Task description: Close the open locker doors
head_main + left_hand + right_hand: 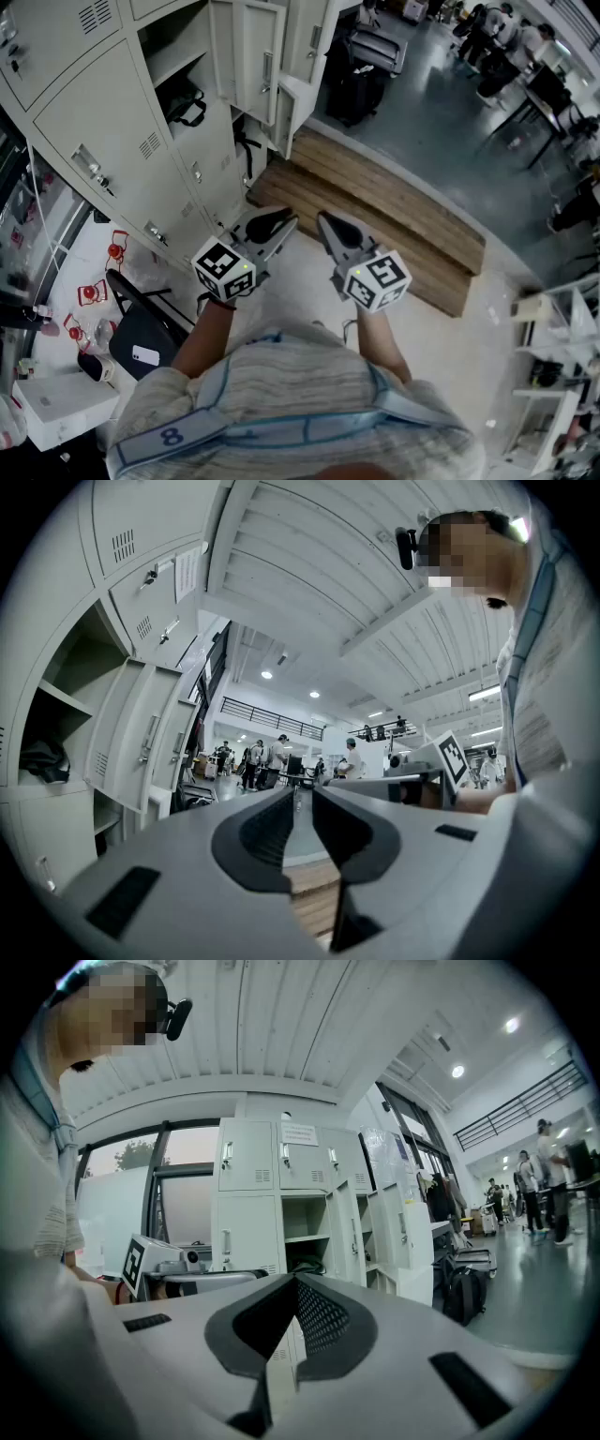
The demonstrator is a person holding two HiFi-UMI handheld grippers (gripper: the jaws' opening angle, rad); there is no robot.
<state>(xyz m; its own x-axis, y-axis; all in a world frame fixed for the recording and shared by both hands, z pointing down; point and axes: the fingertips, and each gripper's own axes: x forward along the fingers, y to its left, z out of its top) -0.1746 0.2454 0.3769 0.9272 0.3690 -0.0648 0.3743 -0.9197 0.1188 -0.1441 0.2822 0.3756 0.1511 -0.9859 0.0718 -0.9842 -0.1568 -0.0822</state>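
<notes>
i hold the left tool [286, 225] with jaws slightly apart and empty, the right tool [323, 221] pressed together; pale grey metal locker doors [255, 47] stand open.

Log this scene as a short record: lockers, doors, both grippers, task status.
Lockers: grey bank on the person's left
Open doors: several, swung out at the far end
Left gripper: fingers slightly apart, nothing between
Right gripper: fingers together, empty
Contact: neither gripper touches a door
Status: doors not yet closed
</notes>
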